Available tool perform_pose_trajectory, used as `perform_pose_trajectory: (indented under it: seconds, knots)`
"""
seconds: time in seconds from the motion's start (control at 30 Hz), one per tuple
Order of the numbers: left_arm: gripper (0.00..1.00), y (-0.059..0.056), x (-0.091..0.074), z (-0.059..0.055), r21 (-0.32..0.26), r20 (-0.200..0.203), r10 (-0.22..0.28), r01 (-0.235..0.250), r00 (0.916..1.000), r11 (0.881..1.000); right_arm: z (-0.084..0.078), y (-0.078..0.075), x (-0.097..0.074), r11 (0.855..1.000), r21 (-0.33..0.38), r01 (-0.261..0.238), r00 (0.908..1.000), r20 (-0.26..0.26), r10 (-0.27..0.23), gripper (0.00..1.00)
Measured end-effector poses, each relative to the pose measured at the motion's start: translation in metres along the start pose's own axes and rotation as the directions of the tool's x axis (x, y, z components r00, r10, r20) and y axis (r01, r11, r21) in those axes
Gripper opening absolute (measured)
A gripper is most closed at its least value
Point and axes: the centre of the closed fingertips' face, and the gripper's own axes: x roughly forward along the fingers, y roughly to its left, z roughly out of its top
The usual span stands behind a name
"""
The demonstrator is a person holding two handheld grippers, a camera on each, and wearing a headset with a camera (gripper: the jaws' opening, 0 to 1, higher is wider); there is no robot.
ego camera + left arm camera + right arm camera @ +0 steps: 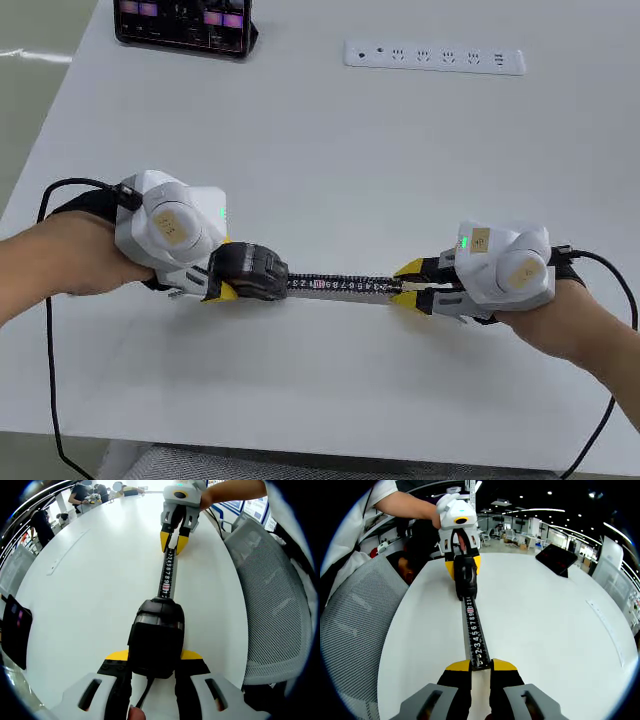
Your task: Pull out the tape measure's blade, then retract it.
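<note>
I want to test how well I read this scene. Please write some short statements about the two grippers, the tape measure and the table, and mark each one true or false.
1. The left gripper is shut on the tape measure case. True.
2. The blade is fully wound into the case. False: it is pulled out and spans the gap between the case and the right gripper.
3. The right gripper pinches the free end of the blade. True.
4. The power strip lies between the two grippers. False: it lies at the far side of the table, well beyond both grippers.
</note>
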Motion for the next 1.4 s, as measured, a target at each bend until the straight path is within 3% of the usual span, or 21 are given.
perform_pose_trajectory:
  seconds: [1.4]
  knots:
    - [0.28, -0.001, -0.001, 0.000, 0.001, -0.001, 0.003, -0.003, 1.0000, 1.000, -0.030, -0.004, -0.035, 0.999, 0.023, 0.042, 0.9975, -0.058, -0.040, 0.09]
